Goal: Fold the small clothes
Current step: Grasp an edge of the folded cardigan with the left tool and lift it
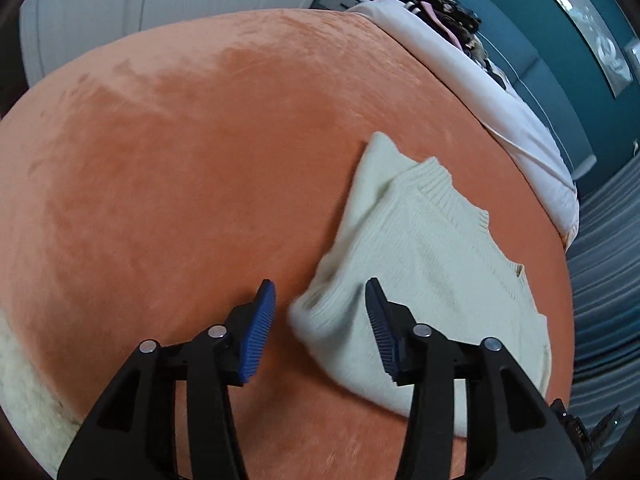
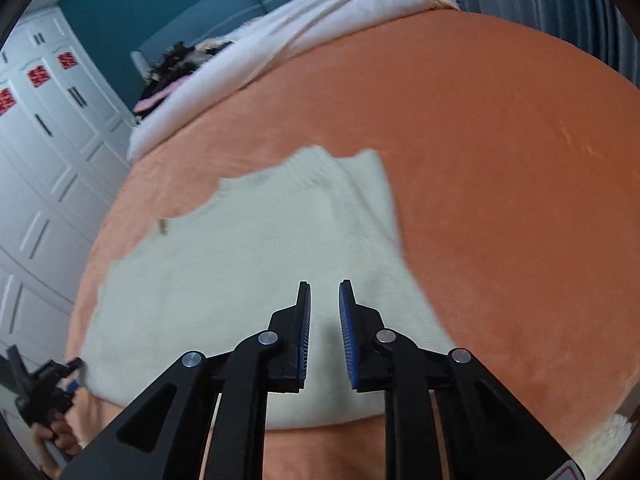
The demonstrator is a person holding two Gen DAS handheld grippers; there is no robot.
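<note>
Cream knit sweater (image 2: 240, 280) folded on orange blanket (image 2: 500, 200), right gripper (image 2: 324, 292) empty, slightly parted

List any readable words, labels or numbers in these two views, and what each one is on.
No text reads clearly.
Red paper signs on the white wardrobe doors: shapes too blurred to read.
Small tag at the cream sweater edge: blurred.
White markings on the black device at the left view's lower right: too small to read.
</note>
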